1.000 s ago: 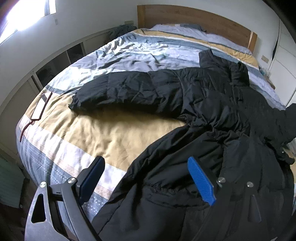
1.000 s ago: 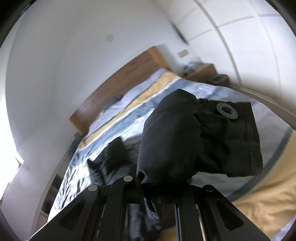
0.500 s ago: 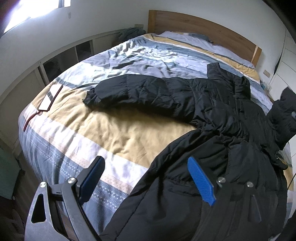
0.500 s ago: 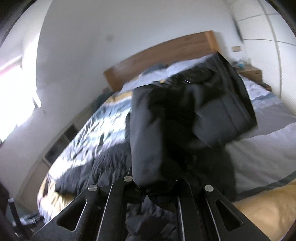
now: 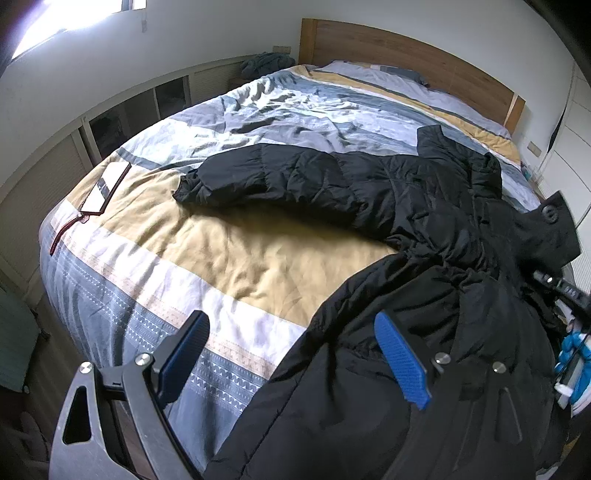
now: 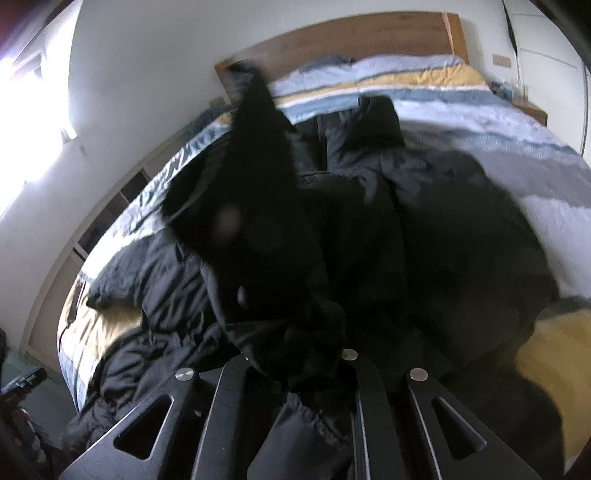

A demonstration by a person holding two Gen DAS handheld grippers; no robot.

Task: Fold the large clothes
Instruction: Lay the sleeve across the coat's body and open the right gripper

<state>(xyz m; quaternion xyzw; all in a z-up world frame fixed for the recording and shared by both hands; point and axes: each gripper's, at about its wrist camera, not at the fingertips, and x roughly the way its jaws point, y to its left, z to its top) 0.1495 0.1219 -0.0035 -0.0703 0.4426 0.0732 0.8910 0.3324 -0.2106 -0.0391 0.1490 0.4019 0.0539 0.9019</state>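
A bed (image 5: 155,280) with a striped cover stands against a wooden headboard (image 5: 406,48). White walls (image 5: 207,33), low cabinets (image 5: 122,118), bright window (image 5: 74,14) light.

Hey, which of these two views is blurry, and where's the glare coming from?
Right wrist view: motion-smeared, the lifted jacket sleeve streaked and dark. Left wrist view: sharp, the jacket crisp. Both: window blown out at upper left, edges bowed by fisheye.

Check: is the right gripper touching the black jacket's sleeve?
Touching. In the right wrist view the right gripper is shut on bunched sleeve fabric of the black jacket; the cloth emerges from between its closed fingers, no gap.
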